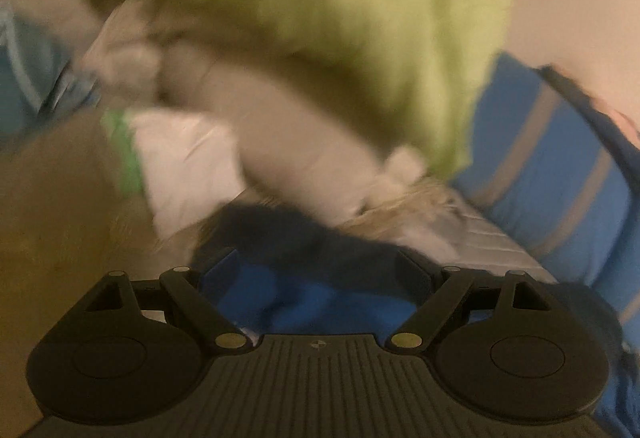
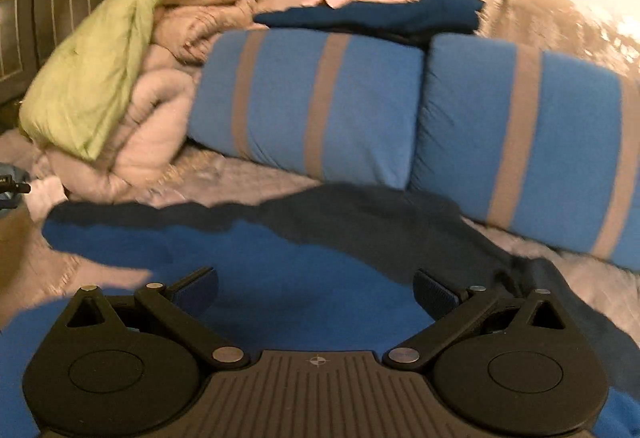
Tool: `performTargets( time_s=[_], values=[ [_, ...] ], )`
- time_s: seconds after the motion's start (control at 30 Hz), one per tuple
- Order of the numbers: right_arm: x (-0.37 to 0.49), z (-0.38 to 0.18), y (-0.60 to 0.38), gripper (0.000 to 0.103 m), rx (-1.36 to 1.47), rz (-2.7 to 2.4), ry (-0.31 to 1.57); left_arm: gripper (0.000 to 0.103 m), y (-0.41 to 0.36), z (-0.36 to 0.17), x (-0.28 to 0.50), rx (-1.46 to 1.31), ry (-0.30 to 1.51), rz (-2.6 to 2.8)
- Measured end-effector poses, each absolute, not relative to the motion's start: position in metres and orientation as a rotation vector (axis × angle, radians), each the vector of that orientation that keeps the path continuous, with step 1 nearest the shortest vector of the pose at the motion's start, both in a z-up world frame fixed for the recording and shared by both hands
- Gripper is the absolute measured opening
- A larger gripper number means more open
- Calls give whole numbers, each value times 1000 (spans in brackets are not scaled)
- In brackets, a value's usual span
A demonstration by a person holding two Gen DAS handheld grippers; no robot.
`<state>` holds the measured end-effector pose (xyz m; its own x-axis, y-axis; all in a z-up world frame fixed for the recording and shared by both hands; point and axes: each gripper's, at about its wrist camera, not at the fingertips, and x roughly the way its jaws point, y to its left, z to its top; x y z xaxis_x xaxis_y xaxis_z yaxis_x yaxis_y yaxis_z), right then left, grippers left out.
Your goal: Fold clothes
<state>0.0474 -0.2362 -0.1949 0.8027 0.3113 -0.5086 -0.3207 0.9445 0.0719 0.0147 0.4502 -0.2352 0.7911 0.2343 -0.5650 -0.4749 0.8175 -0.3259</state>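
While both jaws stand spread and empty over the blue garment, I judge it soft, limp; take its edge nearest the striped pillows, probably.

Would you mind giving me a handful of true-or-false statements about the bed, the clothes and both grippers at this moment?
1. The right gripper has its jaws apart with nothing clamped between them. True.
2. The blue garment lies spread on the bed beneath the right gripper. True.
3. The striped pillows are red and white. False: they are blue with grey stripes.
4. A light green blanket drapes over the pile of bedding at the left in the right wrist view. True.
5. The left gripper is clamped on a white sock. False: its jaws stand open over the blue garment.
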Motion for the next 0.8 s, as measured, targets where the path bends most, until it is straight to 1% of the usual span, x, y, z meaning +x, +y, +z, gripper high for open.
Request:
performTargets(
  time_s=[0.13, 0.23, 0.27, 0.43, 0.57, 0.63, 0.8],
  values=[
    [39, -219, -251, 103, 27, 311, 568, 85, 481, -272, 14, -604, 546, 470],
    [36, -218, -262, 103, 96, 300, 530, 80, 491, -291, 14, -703, 568, 509],
    [35, -217, -264, 103, 109, 298, 521, 77, 492, -297, 12, -740, 573, 510],
    [33, -218, -262, 103, 99, 285, 521, 76, 464, -302, 9, -726, 603, 398],
    [22, -213, -264, 103, 82, 270, 479, 76, 439, -295, -1, -757, 601, 279],
    [16, -211, -267, 103, 57, 248, 487, 76, 424, -290, -3, -745, 606, 207],
    [-11, -202, -293, 103, -3, 181, 512, 76, 373, -288, -7, -766, 678, -37]
  ],
)
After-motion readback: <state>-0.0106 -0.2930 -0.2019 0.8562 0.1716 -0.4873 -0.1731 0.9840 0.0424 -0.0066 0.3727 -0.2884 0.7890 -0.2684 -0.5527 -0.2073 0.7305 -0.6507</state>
